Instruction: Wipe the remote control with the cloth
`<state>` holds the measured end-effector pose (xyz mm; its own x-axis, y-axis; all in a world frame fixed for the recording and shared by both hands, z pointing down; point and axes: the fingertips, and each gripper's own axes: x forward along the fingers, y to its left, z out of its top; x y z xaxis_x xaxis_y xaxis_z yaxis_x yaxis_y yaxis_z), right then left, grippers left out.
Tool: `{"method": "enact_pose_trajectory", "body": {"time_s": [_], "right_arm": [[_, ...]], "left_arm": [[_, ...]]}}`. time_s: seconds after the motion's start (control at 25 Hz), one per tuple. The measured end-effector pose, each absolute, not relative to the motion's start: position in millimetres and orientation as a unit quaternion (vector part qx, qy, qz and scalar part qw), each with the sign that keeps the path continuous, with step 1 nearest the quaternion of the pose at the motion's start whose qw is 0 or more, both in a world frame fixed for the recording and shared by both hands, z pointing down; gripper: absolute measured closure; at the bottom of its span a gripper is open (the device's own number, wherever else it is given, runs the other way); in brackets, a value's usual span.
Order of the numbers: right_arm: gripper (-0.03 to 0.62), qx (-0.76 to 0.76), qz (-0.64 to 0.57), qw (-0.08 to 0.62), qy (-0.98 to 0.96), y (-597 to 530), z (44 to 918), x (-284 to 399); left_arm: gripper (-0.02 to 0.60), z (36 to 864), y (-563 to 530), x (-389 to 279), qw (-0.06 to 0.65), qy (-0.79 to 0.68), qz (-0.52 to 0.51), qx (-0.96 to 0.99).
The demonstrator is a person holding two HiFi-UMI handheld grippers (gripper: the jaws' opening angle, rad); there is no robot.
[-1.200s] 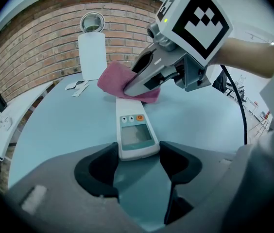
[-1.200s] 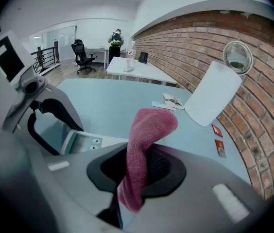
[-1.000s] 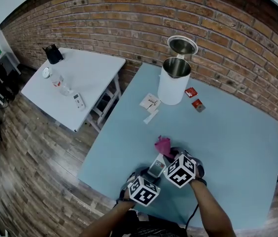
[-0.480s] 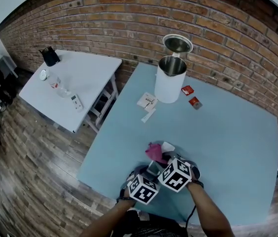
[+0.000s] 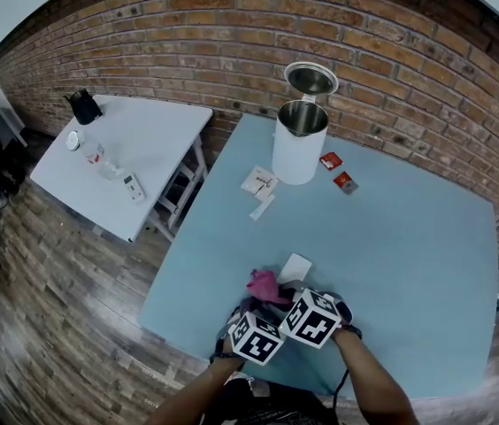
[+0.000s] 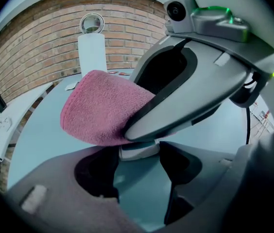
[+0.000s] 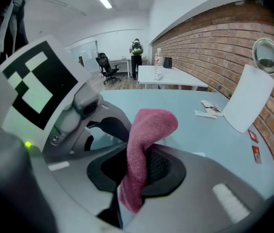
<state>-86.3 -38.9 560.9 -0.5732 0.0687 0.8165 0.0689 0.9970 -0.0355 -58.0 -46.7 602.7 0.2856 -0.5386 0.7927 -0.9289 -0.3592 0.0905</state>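
- At the far left, off my bench, a white side table [image 5: 157, 127] stands on the wood-plank floor [image 5: 55, 273], well apart from the work. The few small things on it are too tiny to name.
- At the near edge of the pale blue bench [image 5: 409, 255], my left hand-held gripper [image 6: 139, 166] has its jaws set wide and closed on the remote control [image 6: 138, 151]. It seems to have one pad on each long edge, though the cloth and the other tool cover most of it.
- I judge the remote control to be a light, stiff plastic slab, smooth and probably slippery. The long edges are the place to hold it, clear of the buttons.
- Just to the right, the pink cloth [image 7: 146, 144] is soft, limp and light. It flops over on itself and should drag more than slide, so a pinch on a bunched fold suits it.
- My right hand-held gripper [image 7: 137, 171] is clamped on such a fold, with the loose end hanging over the remote control.
- Further back, a white kettle [image 5: 298, 149] with its lid up, some paper slips [image 5: 261, 184] and two red packets [image 5: 345, 181] sit well apart from the work on the smooth bench top. A brick wall [image 5: 232, 16] runs behind them.
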Motion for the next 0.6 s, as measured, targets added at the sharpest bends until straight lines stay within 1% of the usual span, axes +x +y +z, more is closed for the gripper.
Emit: {"method": "enact_pose_trajectory", "body": {"time_s": [0.16,0.28,0.4,0.6], "right_arm": [[0.519,-0.057,0.044,0.446,-0.892,-30.6,557.3,-86.7],[0.519,-0.04,0.063,0.428,-0.901,-35.8,555.4,-84.0],[0.519,0.021,0.085,0.39,-0.917,-56.6,548.3,-76.5],[0.519,0.166,0.138,0.34,-0.915,-107.6,543.2,-44.1]], "left_arm": [[0.31,603.1,-46.0,-58.1,0.286,-0.488,0.343,0.75],[0.31,603.1,-45.4,-58.6,0.287,-0.487,0.342,0.751],[0.311,603.4,-45.3,-59.7,0.288,-0.487,0.341,0.751],[0.311,603.5,-44.8,-61.0,0.288,-0.489,0.338,0.751]]}}
